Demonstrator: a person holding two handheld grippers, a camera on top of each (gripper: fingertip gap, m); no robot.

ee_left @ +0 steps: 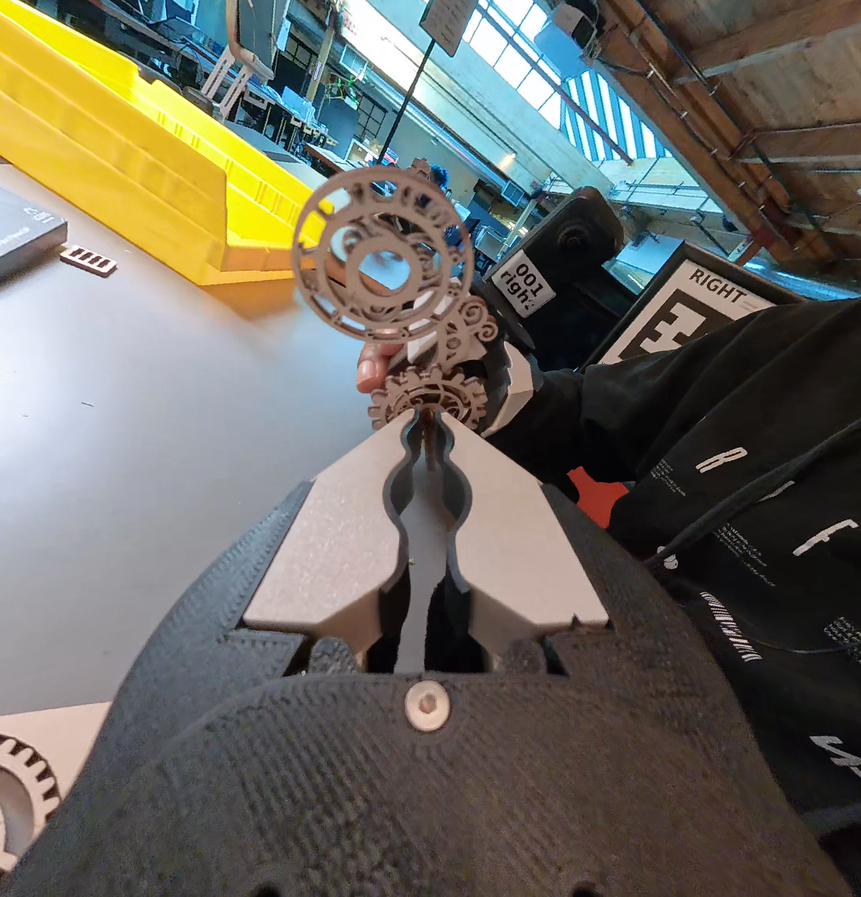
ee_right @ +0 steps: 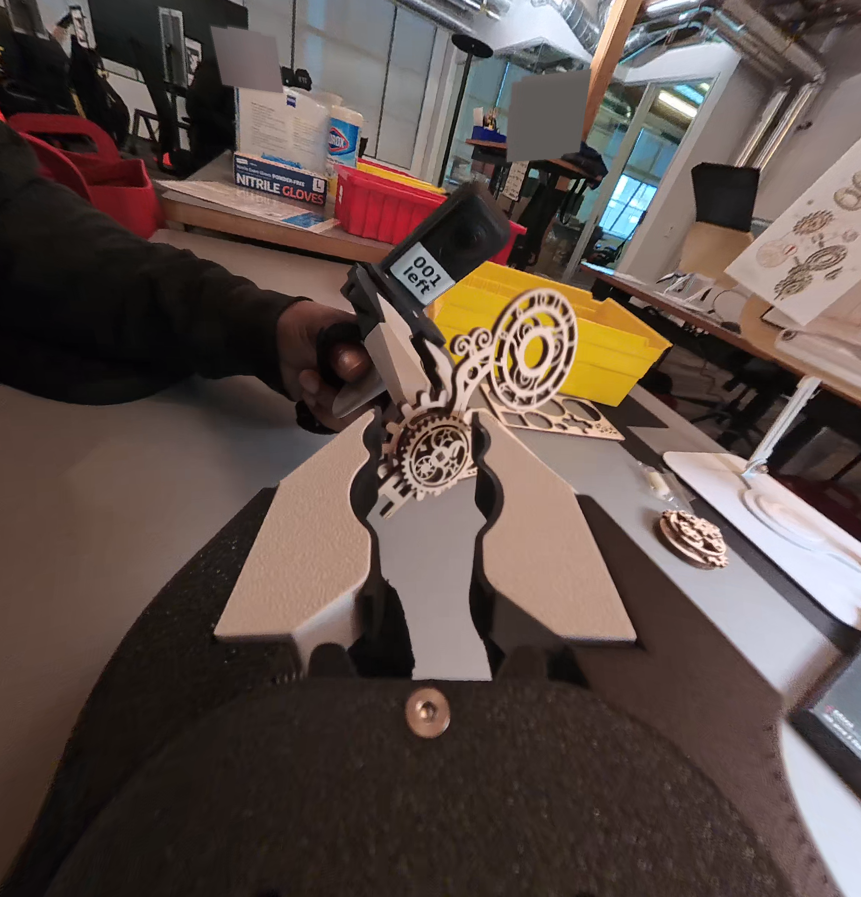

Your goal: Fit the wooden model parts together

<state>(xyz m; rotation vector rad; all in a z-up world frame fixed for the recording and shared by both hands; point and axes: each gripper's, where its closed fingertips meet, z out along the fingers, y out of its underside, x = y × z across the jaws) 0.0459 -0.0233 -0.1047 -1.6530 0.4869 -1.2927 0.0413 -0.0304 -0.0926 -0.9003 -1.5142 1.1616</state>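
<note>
Grey workshop table (ee_right: 127, 485), yellow bin (ee_right: 603, 349) lying beyond both tongs. The left gripper (ee_left: 426, 424) is pinching the thin edge of the wooden model (ee_left: 384, 272) at its gear; the right gripper (ee_right: 430, 446) is clamping that gear (ee_right: 435, 458) flat-on, above the table.

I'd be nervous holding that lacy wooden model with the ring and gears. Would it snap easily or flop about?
Probably stiff but fragile: the wooden model is thin sheet wood cut into fine scrolls and spokes, so hard squeezing could likely crack it. It seems light, held up by just the left gripper and right gripper. The big ring sticks out, so it may twist.
</note>
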